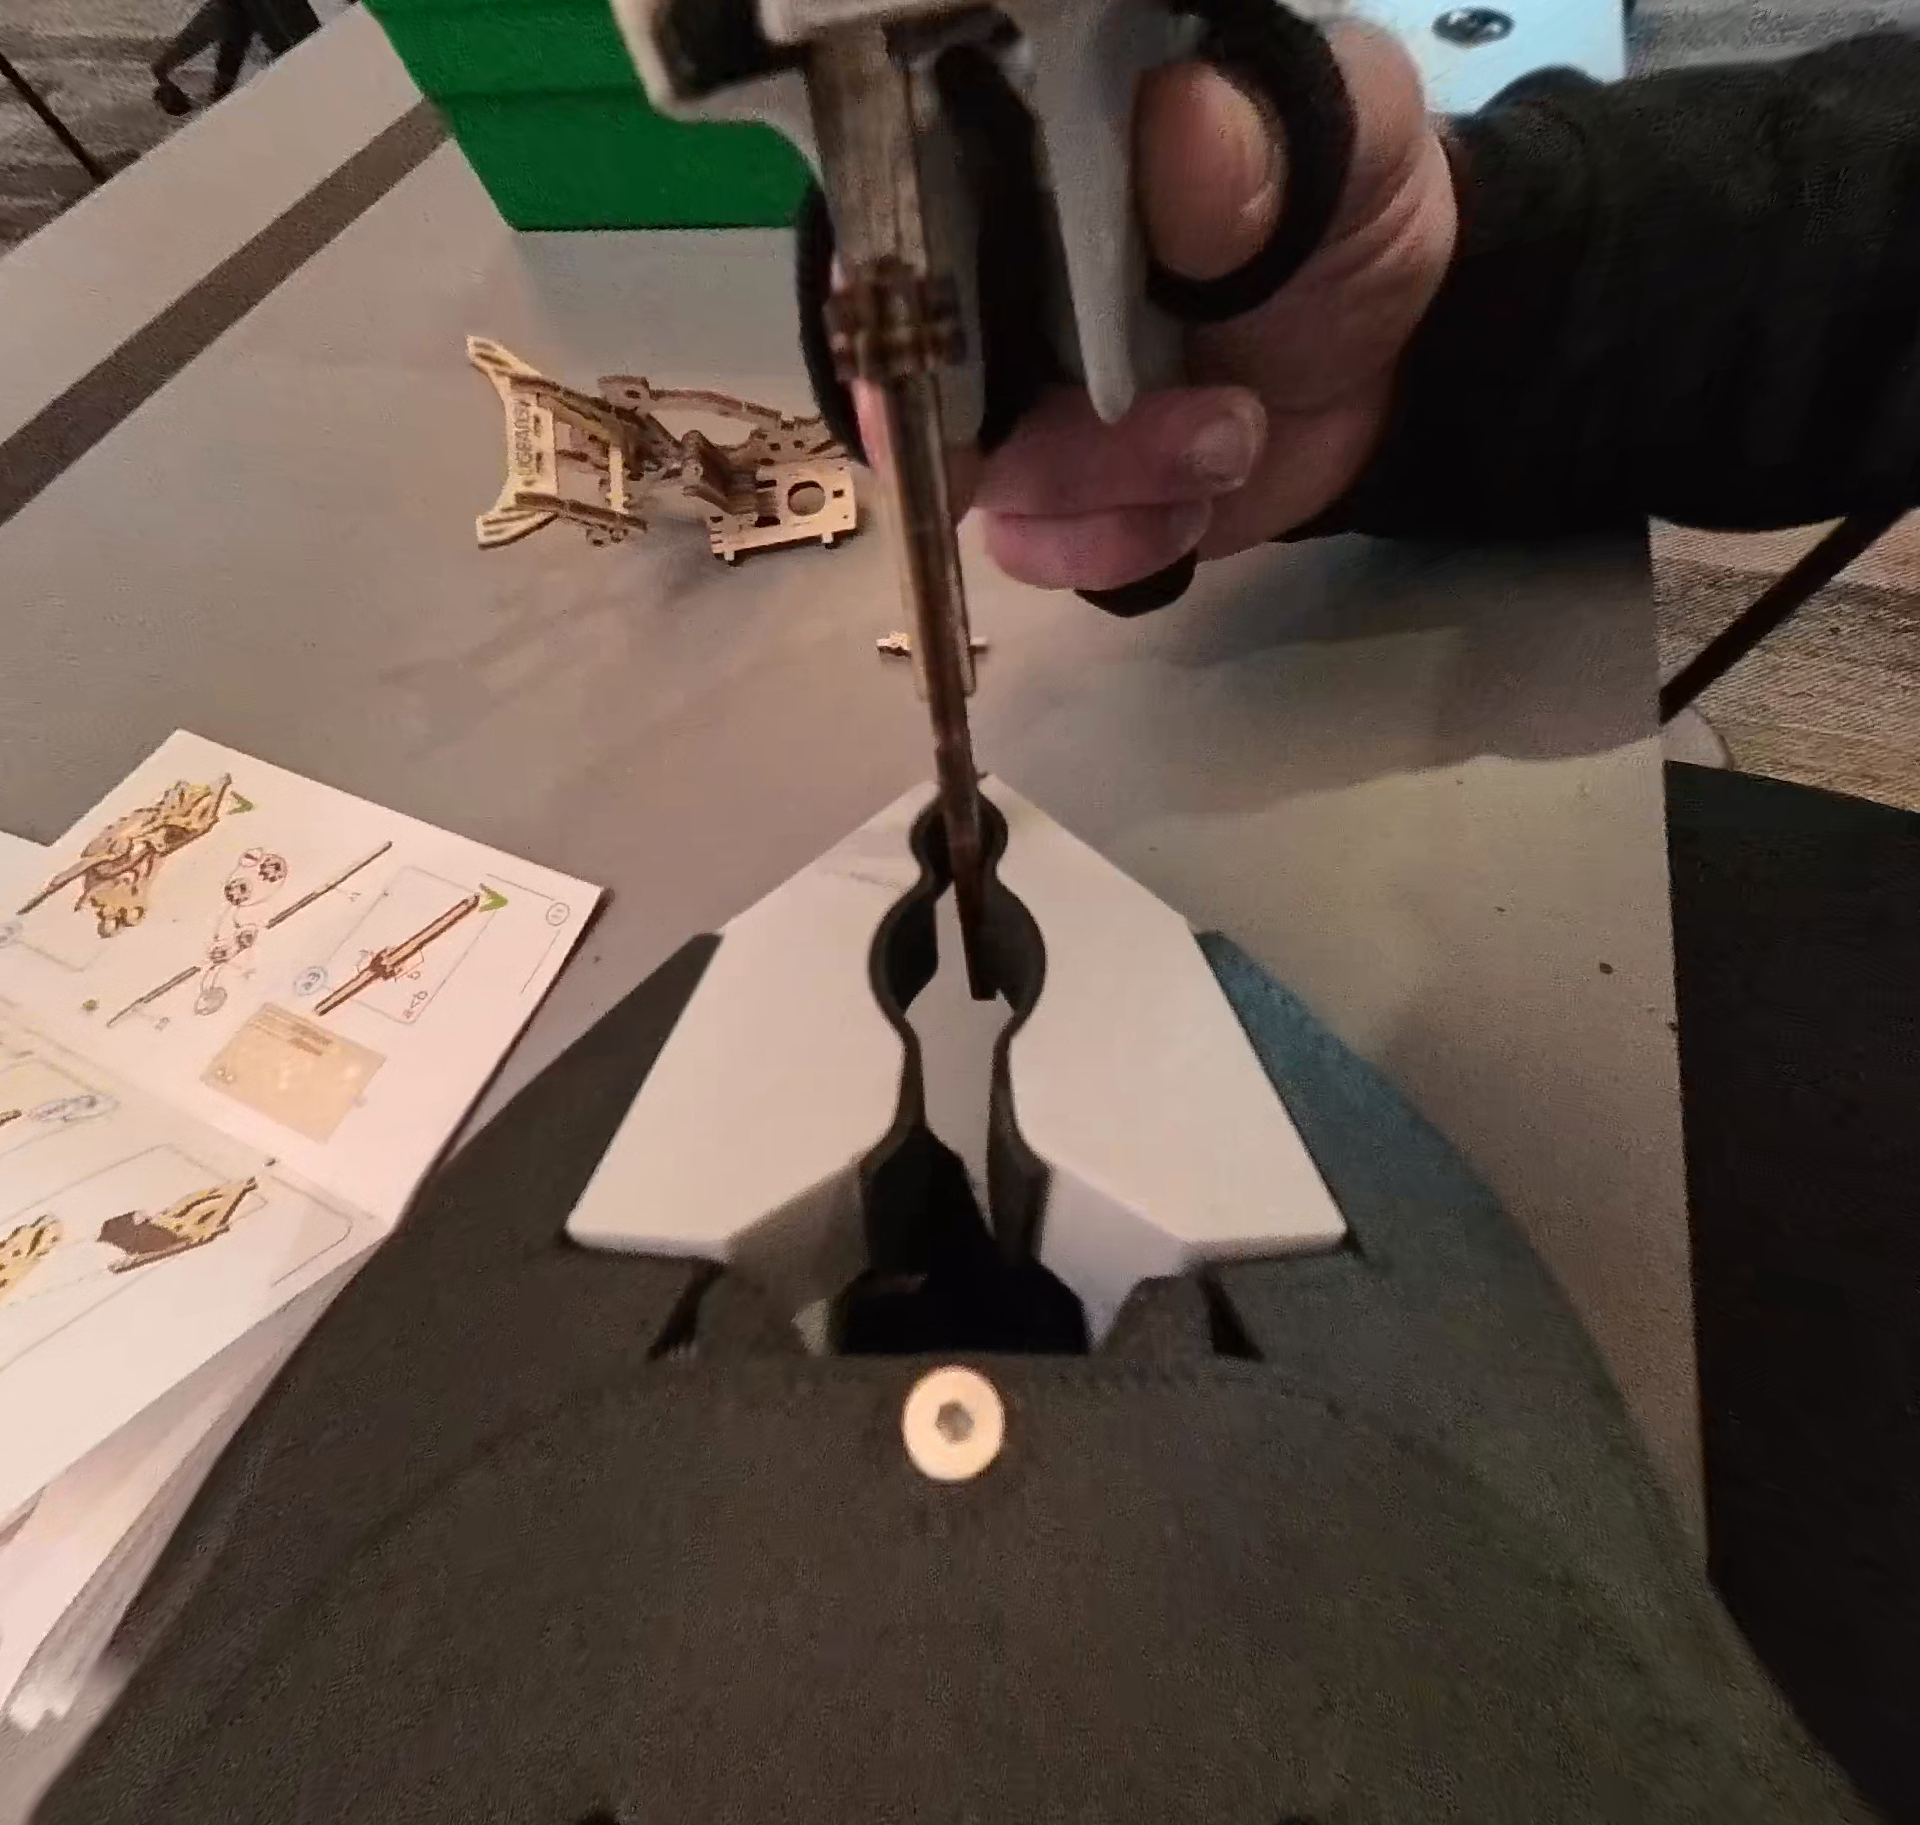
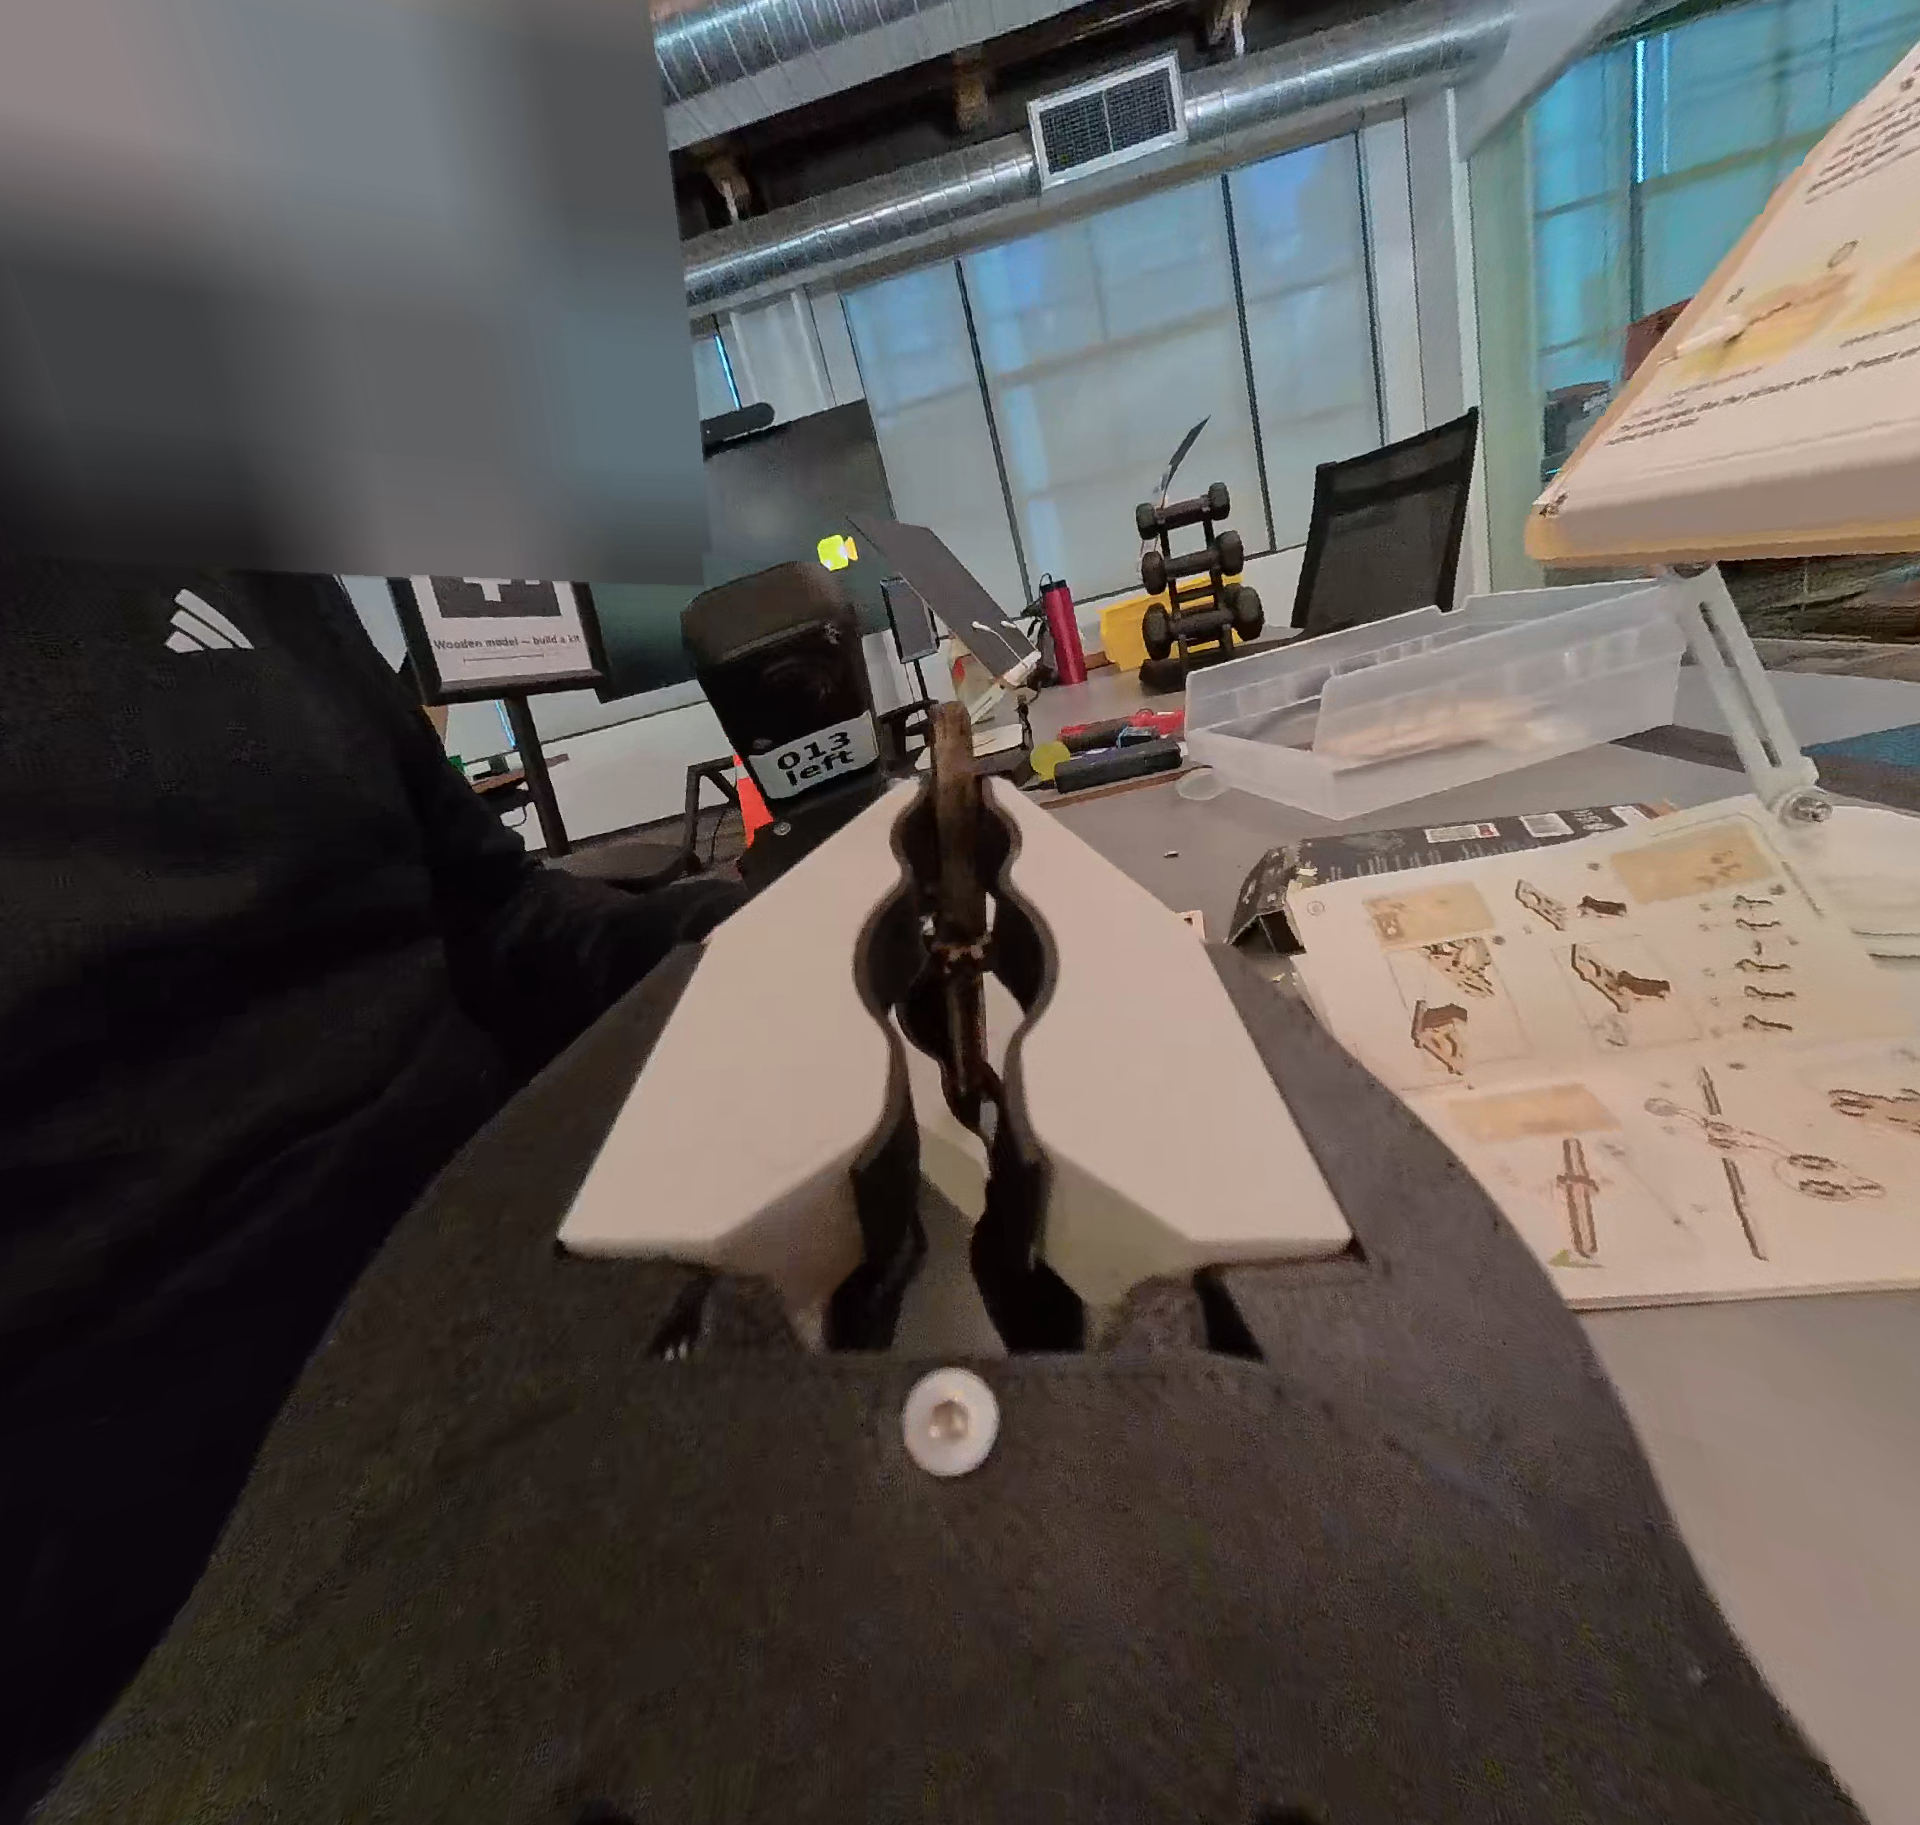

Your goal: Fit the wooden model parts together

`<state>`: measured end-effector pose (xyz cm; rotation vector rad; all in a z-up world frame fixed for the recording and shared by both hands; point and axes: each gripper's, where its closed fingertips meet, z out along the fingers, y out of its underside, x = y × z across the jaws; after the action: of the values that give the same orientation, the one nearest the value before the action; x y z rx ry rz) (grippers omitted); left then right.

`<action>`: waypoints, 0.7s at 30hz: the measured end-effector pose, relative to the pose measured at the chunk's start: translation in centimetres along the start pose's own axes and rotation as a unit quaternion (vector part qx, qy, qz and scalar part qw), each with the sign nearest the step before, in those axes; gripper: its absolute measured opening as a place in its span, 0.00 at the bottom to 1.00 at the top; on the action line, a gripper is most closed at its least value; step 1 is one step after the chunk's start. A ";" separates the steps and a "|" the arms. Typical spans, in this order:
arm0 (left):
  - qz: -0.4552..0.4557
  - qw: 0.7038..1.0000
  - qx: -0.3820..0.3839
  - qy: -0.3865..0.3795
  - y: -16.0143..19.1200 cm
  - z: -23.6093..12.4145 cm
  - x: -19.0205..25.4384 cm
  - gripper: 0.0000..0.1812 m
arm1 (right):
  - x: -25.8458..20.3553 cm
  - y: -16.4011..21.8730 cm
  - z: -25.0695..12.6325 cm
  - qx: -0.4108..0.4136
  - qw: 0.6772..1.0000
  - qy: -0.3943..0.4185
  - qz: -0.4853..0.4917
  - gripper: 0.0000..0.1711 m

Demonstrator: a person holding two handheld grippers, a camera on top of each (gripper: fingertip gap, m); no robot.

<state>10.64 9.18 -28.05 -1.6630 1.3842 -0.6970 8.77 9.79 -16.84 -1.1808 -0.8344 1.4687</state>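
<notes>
1. While you hold a gripper in each hand, your left gripper [image 1: 961, 840] has its white fingers pressed nearly together on the lower end of a thin wooden rod [image 1: 935, 570].
2. That rod rises steeply from the left gripper's tip to your right gripper [image 1: 904, 248], which comes in from above in the left wrist view and clamps the rod's upper part.
3. Small wooden gear discs [image 1: 891, 321] are threaded on the rod just below the right gripper's fingers.
4. Your right hand [image 1: 1226, 341] wraps the right gripper's handle, one finger through a black loop.
5. From the right wrist view, the right gripper [image 2: 961, 819] is closed on the same rod [image 2: 954, 902], which runs lengthwise between its white fingers and pokes out past the tip.
6. A partly built wooden model frame [image 1: 665, 461] lies on the grey table [image 1: 312, 580], well apart from the rod, beyond the left gripper.
7. One tiny wooden piece [image 1: 894, 644] sits on the table just beside the rod's line.
8. An open instruction booklet [image 1: 260, 996] lies to the left of the left gripper.
9. A green bin [image 1: 582, 82] stands at the table's far side.
10. A clear plastic tray [image 2: 1434, 715] rests on the table, seen from the right wrist view.
</notes>
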 end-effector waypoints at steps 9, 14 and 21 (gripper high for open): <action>0.094 0.989 -0.080 -0.077 1.0 -0.6 -1.4 0.00 | 0.6 1.1 -2.7 -0.051 0.997 0.047 -0.022 0.12; 0.168 0.969 -0.159 -0.087 2.8 -0.8 -1.4 0.00 | 0.1 3.6 -5.0 -0.284 0.931 0.115 -0.197 0.17; 0.219 0.957 -0.182 -0.048 4.1 0.2 0.2 0.00 | 1.5 10.1 -5.5 -0.472 0.819 0.126 -0.303 0.17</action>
<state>8.79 8.89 -31.76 -1.5505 1.8080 -0.1068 11.13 8.47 -28.09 -1.5471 -1.6463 0.2983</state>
